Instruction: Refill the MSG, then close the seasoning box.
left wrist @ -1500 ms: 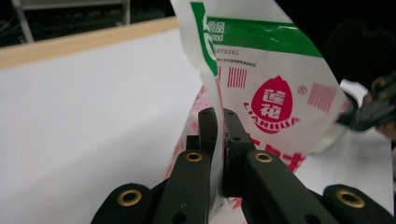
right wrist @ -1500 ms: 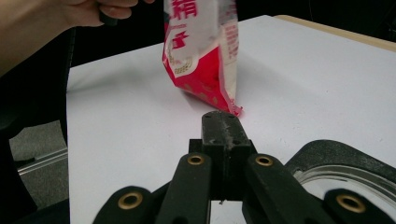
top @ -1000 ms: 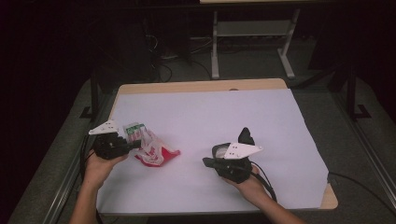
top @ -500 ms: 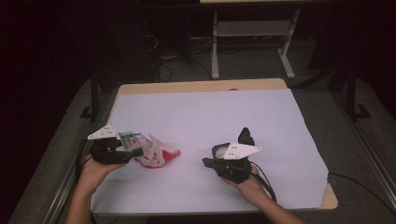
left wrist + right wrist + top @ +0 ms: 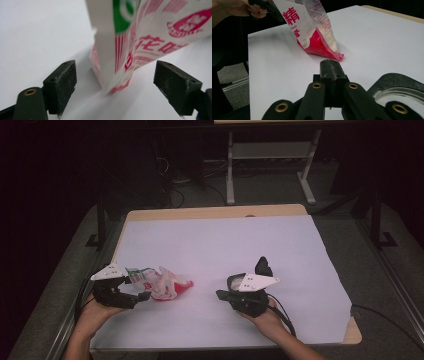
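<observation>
In the left gripper view, the two black jaws stand wide apart, and the end of the red-and-white packet (image 5: 125, 50) rises between them, closer to the left pad than to the right, with a clear gap to each. Neither pad presses on it. These jaws have just been opening, so the packet sits free between them rather than gripped. Its near edge stands on the white sheet (image 5: 37, 32) just ahead of the pads, and its body leans away and upward from them.

From the high view, the left gripper (image 5: 142, 296) lies at the packet's left end, and the packet (image 5: 160, 283) stretches its long axis away to the right across the table (image 5: 210, 212), toward the right gripper (image 5: 220, 294), which sits well apart from it. The left hand (image 5: 95, 315) is plainly the nearer one.

In the right gripper view, that gripper's own jaws are pressed together with nothing between them, and the packet's pink, filled end lies straight ahead of the tips on the sheet, some way off. Any new grasp would seem to fall to the left gripper, closing across the packet's narrow end.
</observation>
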`<state>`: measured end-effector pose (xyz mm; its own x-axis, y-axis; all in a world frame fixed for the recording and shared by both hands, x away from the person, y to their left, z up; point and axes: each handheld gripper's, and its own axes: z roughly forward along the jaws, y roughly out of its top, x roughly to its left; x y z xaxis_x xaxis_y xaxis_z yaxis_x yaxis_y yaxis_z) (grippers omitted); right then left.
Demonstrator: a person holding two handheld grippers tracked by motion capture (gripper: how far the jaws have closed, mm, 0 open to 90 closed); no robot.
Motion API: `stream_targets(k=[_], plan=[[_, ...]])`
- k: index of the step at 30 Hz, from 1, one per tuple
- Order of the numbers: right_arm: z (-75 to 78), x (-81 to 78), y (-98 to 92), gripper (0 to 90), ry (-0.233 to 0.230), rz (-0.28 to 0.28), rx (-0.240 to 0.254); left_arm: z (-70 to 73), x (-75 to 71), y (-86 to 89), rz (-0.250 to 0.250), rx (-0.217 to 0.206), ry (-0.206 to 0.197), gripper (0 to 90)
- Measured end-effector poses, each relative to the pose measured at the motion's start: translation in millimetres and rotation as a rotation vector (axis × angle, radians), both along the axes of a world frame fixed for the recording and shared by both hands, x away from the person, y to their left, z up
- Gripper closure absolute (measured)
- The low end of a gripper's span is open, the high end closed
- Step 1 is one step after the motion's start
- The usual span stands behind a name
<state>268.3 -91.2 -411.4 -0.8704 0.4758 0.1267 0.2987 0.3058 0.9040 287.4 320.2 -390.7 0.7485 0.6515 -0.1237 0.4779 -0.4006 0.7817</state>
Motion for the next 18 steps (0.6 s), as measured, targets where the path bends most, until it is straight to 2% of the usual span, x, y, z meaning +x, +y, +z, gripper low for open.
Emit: stream_targets(k=[7,12,14,18], plan=[[2.3,1.1,-5.9,89.9,0.016,-0.011,0.012,-14.5,-13.4,3.4,0.032,0.02,0.025,17.6],[5.1,0.8,-11.7,89.9,0.03,-0.015,0.022,-25.9,-17.5,2.5,0.046,0.037,0.025,17.6],[7.1,0.6,-14.4,89.9,0.031,-0.017,0.026,-27.4,-16.5,2.5,0.048,0.058,0.02,17.0],[10.8,0.0,-21.0,89.9,0.033,-0.019,0.033,-26.6,-16.9,2.3,0.055,0.048,0.018,16.5]])
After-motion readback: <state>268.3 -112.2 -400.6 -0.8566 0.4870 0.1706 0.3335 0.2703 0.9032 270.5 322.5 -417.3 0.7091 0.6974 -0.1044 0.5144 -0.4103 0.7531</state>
